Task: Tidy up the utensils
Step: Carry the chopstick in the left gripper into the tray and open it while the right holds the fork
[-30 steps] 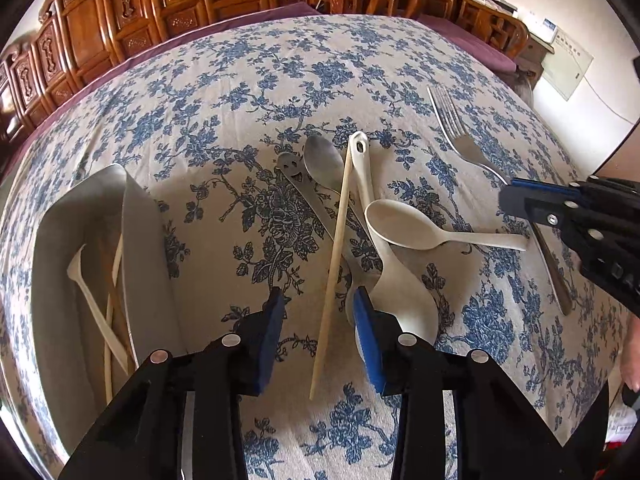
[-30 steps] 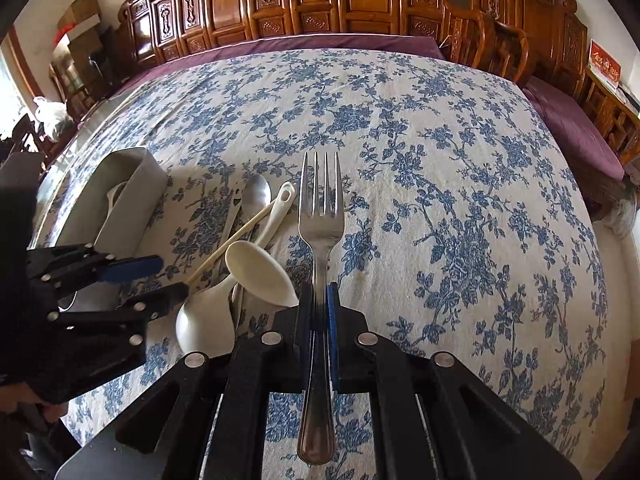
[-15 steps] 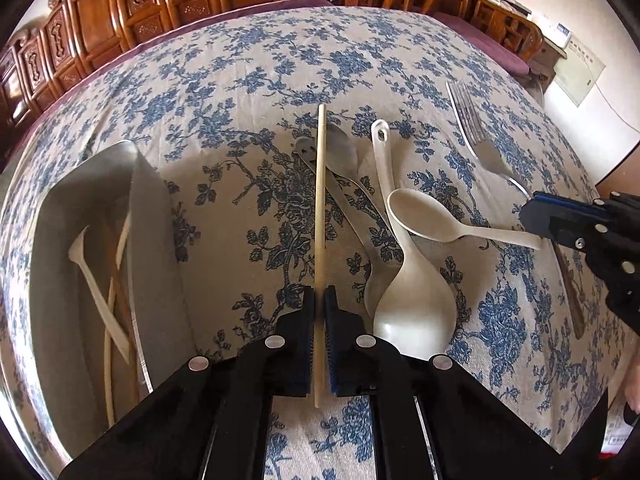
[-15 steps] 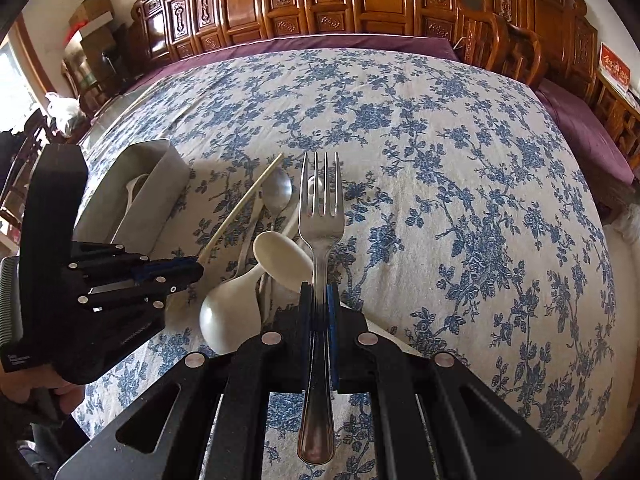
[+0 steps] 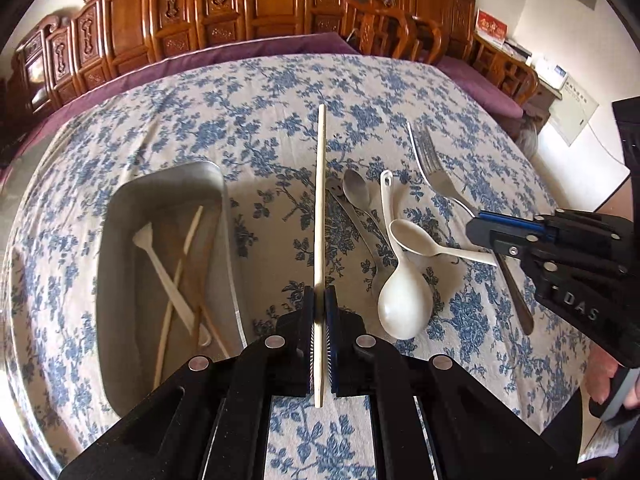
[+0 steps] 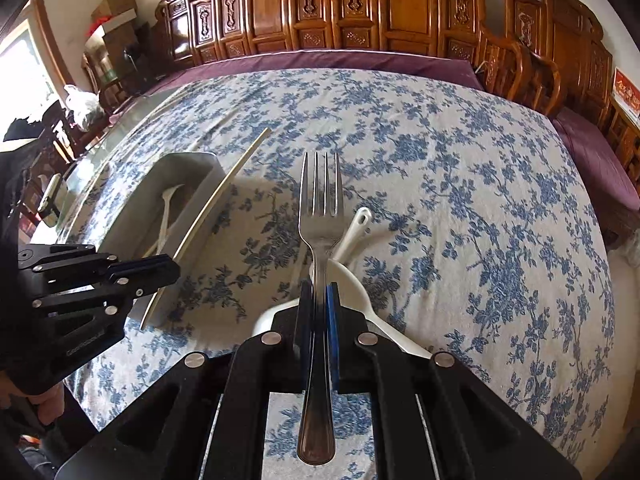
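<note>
My left gripper [image 5: 319,300] is shut on a pale wooden chopstick [image 5: 320,208] and holds it above the table, pointing away. The metal tray [image 5: 120,208] lies to its left, with a white plastic utensil [image 5: 164,276] and chopsticks inside. My right gripper [image 6: 319,296] is shut on a steel fork [image 6: 321,208], lifted, tines forward; the fork also shows in the left wrist view [image 5: 436,176]. A large white spoon [image 5: 404,300], a smaller white spoon [image 5: 416,236] and a metal spoon [image 5: 358,196] lie on the cloth between the grippers.
The table has a blue floral cloth [image 6: 460,184]. Carved wooden chairs [image 6: 360,4] line the far edge. The left gripper [image 6: 132,276] and tray [image 6: 136,216] show at the left of the right wrist view. A hand [image 5: 608,376] shows at lower right.
My left gripper shut on the chopstick and lifted it off the pile. My right gripper raised the fork off the cloth. Both views now sit higher.
</note>
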